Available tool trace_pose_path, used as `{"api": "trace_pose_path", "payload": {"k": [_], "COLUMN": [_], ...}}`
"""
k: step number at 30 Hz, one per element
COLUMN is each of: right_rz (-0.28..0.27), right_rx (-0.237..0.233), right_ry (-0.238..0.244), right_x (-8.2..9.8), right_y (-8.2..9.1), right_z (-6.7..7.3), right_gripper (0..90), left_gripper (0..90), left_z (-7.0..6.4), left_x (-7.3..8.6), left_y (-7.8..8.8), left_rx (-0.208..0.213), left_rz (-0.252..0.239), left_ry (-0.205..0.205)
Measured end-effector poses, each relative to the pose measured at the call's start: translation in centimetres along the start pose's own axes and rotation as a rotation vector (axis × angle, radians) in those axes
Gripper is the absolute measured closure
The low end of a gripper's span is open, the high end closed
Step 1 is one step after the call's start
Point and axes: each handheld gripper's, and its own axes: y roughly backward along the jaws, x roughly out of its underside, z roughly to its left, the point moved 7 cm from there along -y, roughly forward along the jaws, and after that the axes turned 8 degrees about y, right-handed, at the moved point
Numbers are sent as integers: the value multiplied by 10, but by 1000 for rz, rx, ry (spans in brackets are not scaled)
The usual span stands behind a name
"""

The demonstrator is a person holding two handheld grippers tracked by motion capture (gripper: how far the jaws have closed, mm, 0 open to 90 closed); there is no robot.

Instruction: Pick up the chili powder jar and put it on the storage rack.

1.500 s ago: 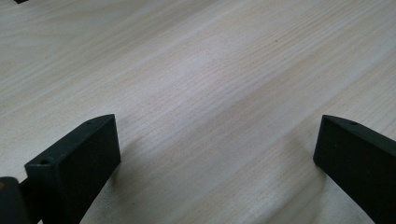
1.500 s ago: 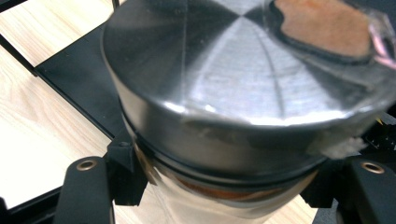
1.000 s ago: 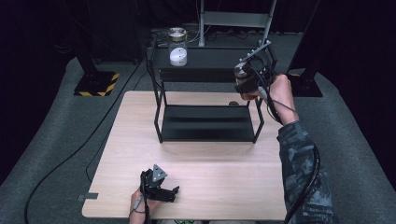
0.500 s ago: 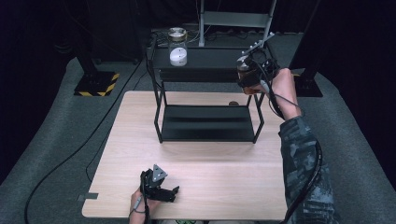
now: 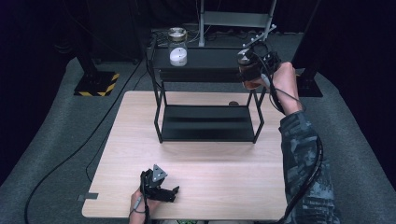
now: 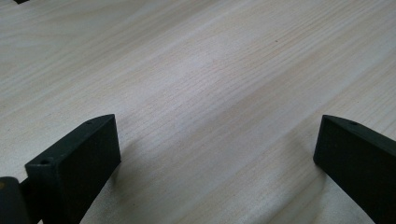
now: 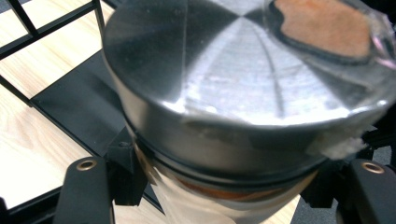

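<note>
Left gripper [image 5: 163, 189] sits at the near table [image 5: 224, 186] edge, resting low on the wood; its jaws stand wide apart with nothing between, seen plainly in the left gripper view [image 6: 210, 154]. Idle hand.

Mid table: black two-tier rack [image 5: 208, 126], lower shelf bare. A small dark round thing [image 5: 233, 103] lies on the table behind the rack; can't tell what it is.

Right gripper [image 5: 254, 65] is up at the rack's right end, level with the top shelf [image 5: 210, 58], clamped on a jar [image 5: 247, 72]: glass body with brownish contents and a metal lid [image 7: 233, 84]. In the right gripper view the jaws grip the glass just under the lid, lid tilted toward the camera. The jar is in the air, beside the shelf edge, apart from it.

Far left of the top shelf: another jar [image 5: 177, 46] with white contents, upright.

Step looks like placing the held jar on the top shelf. To do it well:
- bring the base clear above the shelf edge before moving in
- straighten the jar upright
- set it well apart from the white jar, fully inboard
- release only once the base sits flat
- back straight out, no lid bump
</note>
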Motion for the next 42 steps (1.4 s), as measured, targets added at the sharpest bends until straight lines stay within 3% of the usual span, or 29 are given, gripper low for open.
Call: {"api": "trace_pose_path", "payload": {"k": [26, 36, 42], "right_rz": [-69, -93, -115], "right_rx": [40, 49, 45], "right_ry": [-67, -87, -123], "right_x": [-12, -19, -21], "right_y": [6, 0, -7], "right_z": [-15, -22, -29], "right_gripper": [313, 313, 312], "left_gripper": [0, 0, 0], "left_z": [0, 0, 0], "left_x": [0, 0, 0], "left_y": [0, 0, 0], "left_rx": [0, 0, 0], "left_rz": [0, 0, 0], "left_ry": [0, 0, 0]}}
